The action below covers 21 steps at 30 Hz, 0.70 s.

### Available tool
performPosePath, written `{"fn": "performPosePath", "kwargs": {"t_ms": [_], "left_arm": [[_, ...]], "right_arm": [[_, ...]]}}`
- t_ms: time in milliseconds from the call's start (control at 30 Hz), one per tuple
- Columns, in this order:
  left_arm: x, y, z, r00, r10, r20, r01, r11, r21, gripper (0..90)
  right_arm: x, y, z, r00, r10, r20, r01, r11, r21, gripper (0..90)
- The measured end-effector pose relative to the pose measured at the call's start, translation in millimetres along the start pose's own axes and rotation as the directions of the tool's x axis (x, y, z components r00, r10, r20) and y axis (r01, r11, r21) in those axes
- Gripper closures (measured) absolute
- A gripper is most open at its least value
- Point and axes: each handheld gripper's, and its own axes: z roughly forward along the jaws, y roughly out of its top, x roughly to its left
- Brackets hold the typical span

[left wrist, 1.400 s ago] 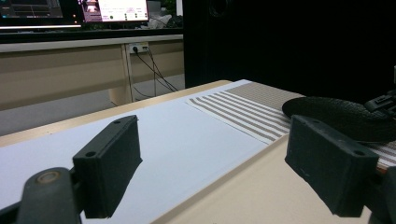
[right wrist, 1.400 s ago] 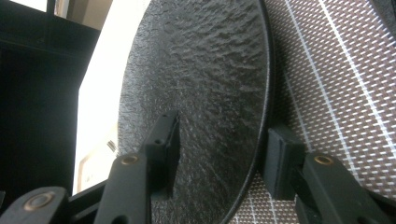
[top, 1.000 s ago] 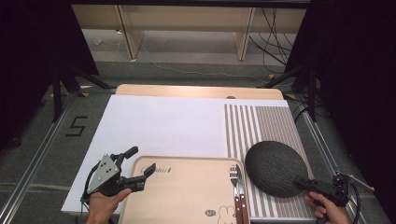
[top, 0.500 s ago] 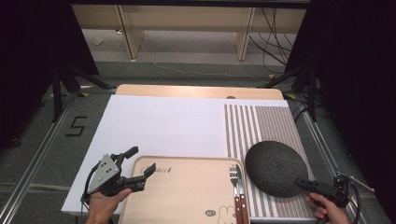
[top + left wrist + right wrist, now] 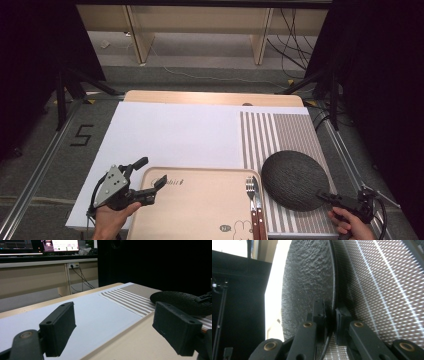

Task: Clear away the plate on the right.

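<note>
- The right gripper [image 5: 329, 315] has just been closing on the near rim of the dark plate [image 5: 295, 180], one jaw above and one beneath.
- The plate lies on the striped mat [image 5: 290, 135], just beside the wooden tray [image 5: 200, 200].
- The grasping step looks done; next should come a careful, level lift.
- The left gripper [image 5: 150, 175] hangs wide open and empty over the tray's corner.

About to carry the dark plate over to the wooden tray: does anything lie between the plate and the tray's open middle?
Yes. A fork and knife lie along the wooden tray's right edge, directly between the dark plate and the bare middle. The right gripper has just been closing, its jaws now clamped on the plate's rim, so the plate would probably need lifting over the cutlery.
</note>
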Motion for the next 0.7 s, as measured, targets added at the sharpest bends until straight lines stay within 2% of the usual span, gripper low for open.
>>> {"fn": "performPosePath", "kwargs": {"t_ms": [33, 100, 167, 200, 367, 400, 433, 533, 600, 667, 700], "left_arm": [[0.1, 0.1, -0.3, 1.0, 0.002, 0.0, -0.002, 1.0, 0.002, 17.2], [0.1, 0.5, -1.4, 1.0, 0.002, -0.004, -0.002, 0.9999, 0.012, 17.2], [0.2, 0.6, -1.4, 1.0, -0.001, -0.005, 0.001, 0.9999, 0.011, 17.3], [0.2, 0.5, -1.4, 1.0, -0.001, -0.004, 0.001, 0.9999, 0.011, 17.3], [-0.1, 0.4, -1.2, 1.0, 0.002, -0.004, -0.002, 0.9999, 0.014, 17.3], [-0.1, -0.2, -0.3, 1.0, -0.002, 0.0, 0.002, 1.0, 0.004, 17.2], [-0.1, 0.2, -1.0, 1.0, 0.002, -0.005, -0.002, 0.9999, 0.015, 17.2], [-0.1, 0.0, -0.7, 1.0, 0.0, -0.004, 0.0, 0.9999, 0.013, 17.2], [0.1, 0.1, -0.8, 1.0, 0.002, -0.005, -0.002, 0.9999, 0.014, 17.2], [0.2, 0.2, -0.9, 1.0, 0.003, -0.006, -0.002, 0.9999, 0.014, 17.3], [0.3, 0.1, -0.9, 1.0, 0.002, -0.006, -0.002, 0.9999, 0.014, 17.3]], "right_arm": [[1.5, -0.2, 1.2, 0.9998, 0.019, -0.008, -0.019, 1.0, -0.023, 82.7], [2.3, -0.3, 0.8, 0.9986, 0.047, -0.023, -0.048, 0.998, -0.029, 84.3], [3.4, -0.9, -0.1, 0.9982, 0.046, -0.039, -0.048, 0.998, -0.038, 85.0], [3.3, -1.3, -0.4, 0.9989, 0.029, -0.037, -0.031, 0.999, -0.04, 85.1], [4.9, -1.5, -0.7, 0.9975, 0.06, -0.039, -0.061, 0.997, -0.04, 85.8], [3.8, -1.9, -1.2, 0.998, 0.042, -0.047, -0.044, 0.998, -0.042, 85.9], [2.0, -2.8, -0.6, 0.9987, 0.025, -0.045, -0.027, 0.998, -0.049, 86.0], [6.5, -2.0, -2.4, 0.9975, 0.063, -0.032, -0.064, 0.998, -0.029, 86.2], [5.3, -2.3, -2.4, 0.9988, 0.034, -0.035, -0.036, 0.998, -0.043, 86.3], [4.8, -2.2, -2.4, 0.9986, 0.036, -0.038, -0.038, 0.998, -0.045, 86.5], [4.3, -3.0, -0.8, 0.9977, 0.044, -0.051, -0.047, 0.997, -0.063, 86.6]]}}
